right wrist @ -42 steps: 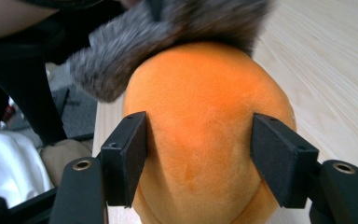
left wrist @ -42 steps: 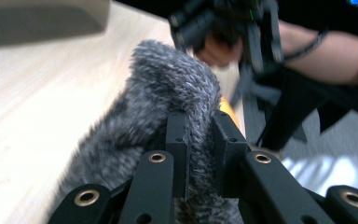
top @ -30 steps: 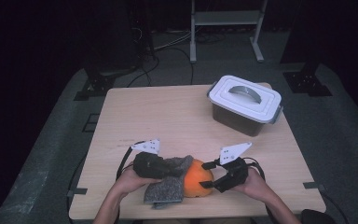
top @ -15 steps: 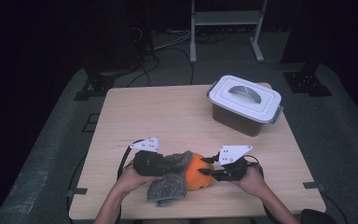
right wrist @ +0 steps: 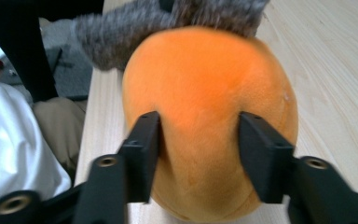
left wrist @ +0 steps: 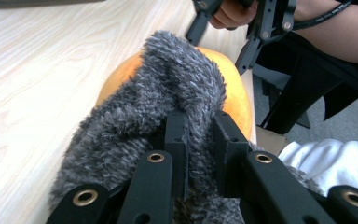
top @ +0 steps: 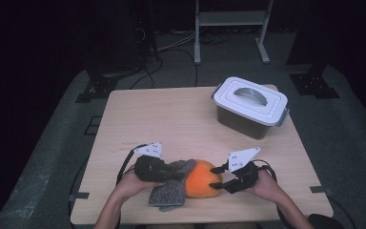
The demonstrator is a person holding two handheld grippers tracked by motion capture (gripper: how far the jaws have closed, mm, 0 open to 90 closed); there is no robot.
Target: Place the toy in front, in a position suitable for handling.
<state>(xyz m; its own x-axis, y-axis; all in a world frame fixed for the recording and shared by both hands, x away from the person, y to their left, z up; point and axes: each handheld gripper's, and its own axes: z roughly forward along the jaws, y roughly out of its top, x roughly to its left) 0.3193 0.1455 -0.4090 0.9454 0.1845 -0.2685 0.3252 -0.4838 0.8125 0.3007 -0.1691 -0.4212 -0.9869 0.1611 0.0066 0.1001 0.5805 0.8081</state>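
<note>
near the table's [top: 171, 119] front edge, the left gripper [left wrist: 199, 140] pinched the grey fuzzy cloth [left wrist: 168, 98]. the right gripper [right wrist: 198, 135], jaws just reopening, pressed both sides of the orange plush ball [right wrist: 209, 84].

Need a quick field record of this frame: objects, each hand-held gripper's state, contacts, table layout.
work item: orange plush ball partly under a grey fuzzy cloth
left hand-held gripper: shut on the grey fuzzy cloth
right hand-held gripper: jaws just opened further, pads pressing the ball's sides, denting it
bystander: lidded plastic bin, far right, untouched
surface: wooden table
location: near edge, between both hands
</note>
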